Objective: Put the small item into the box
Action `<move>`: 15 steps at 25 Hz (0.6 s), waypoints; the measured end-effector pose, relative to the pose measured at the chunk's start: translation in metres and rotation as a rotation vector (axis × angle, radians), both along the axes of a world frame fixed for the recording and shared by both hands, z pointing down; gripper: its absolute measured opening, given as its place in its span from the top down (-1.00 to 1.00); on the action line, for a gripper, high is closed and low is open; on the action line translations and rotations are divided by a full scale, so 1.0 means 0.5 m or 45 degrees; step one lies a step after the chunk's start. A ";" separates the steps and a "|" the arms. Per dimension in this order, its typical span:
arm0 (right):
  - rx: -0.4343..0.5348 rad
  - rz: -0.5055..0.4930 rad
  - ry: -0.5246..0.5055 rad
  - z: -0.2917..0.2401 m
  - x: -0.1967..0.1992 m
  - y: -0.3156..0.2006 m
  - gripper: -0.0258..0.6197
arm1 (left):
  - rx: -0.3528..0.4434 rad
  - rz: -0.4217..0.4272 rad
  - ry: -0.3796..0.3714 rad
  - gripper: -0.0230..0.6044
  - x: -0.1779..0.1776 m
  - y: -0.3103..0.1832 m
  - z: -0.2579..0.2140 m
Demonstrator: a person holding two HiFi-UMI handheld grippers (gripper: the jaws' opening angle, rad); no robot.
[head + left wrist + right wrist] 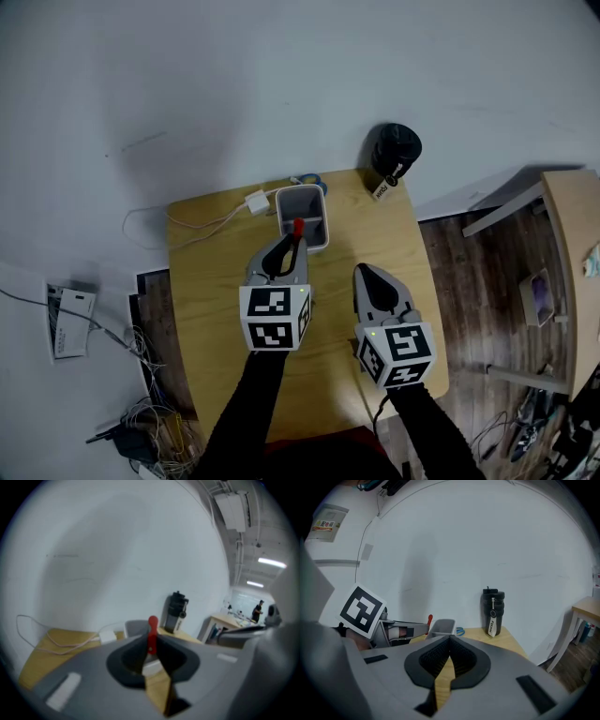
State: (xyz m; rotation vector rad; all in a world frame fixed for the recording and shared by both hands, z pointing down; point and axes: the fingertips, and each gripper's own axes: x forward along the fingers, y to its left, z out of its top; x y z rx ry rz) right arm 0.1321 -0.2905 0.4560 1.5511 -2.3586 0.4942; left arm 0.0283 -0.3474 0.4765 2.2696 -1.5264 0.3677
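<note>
A small red item (297,228) (152,635) sticks up from between the tips of my left gripper (292,242) (151,649), which is shut on it. It hangs just at the near edge of the grey box (304,217) (136,627) (443,626) at the back of the wooden table (214,281). From the right gripper view the red item (430,620) shows just left of the box. My right gripper (367,277) (449,644) hovers over the table to the right, shut with nothing between its jaws.
A black bottle (394,154) (492,611) (176,611) with a white tag stands at the table's back right corner. A white charger (256,202) (107,636) and its cable lie left of the box. A blue ring (310,180) (460,631) lies behind the box.
</note>
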 end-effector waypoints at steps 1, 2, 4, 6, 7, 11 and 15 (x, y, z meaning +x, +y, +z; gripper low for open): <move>-0.006 -0.005 0.004 0.006 -0.003 -0.005 0.90 | -0.006 0.002 -0.005 0.74 0.001 -0.007 0.006; -0.011 -0.010 0.009 0.012 -0.005 -0.011 0.90 | -0.014 0.003 -0.010 0.74 0.002 -0.013 0.011; -0.022 -0.020 0.015 0.022 -0.010 -0.022 0.90 | -0.032 0.003 -0.020 0.74 0.003 -0.023 0.023; -0.030 -0.027 0.020 0.032 -0.016 -0.034 0.90 | -0.049 0.005 -0.034 0.74 0.004 -0.030 0.034; -0.034 -0.031 0.023 0.037 -0.018 -0.039 0.90 | -0.056 0.008 -0.042 0.74 0.005 -0.033 0.040; -0.057 -0.038 0.029 0.055 -0.029 -0.056 0.90 | -0.077 0.033 -0.078 0.74 0.008 -0.039 0.054; -0.077 -0.045 0.034 0.069 -0.038 -0.066 0.90 | -0.086 0.061 -0.105 0.74 0.012 -0.045 0.060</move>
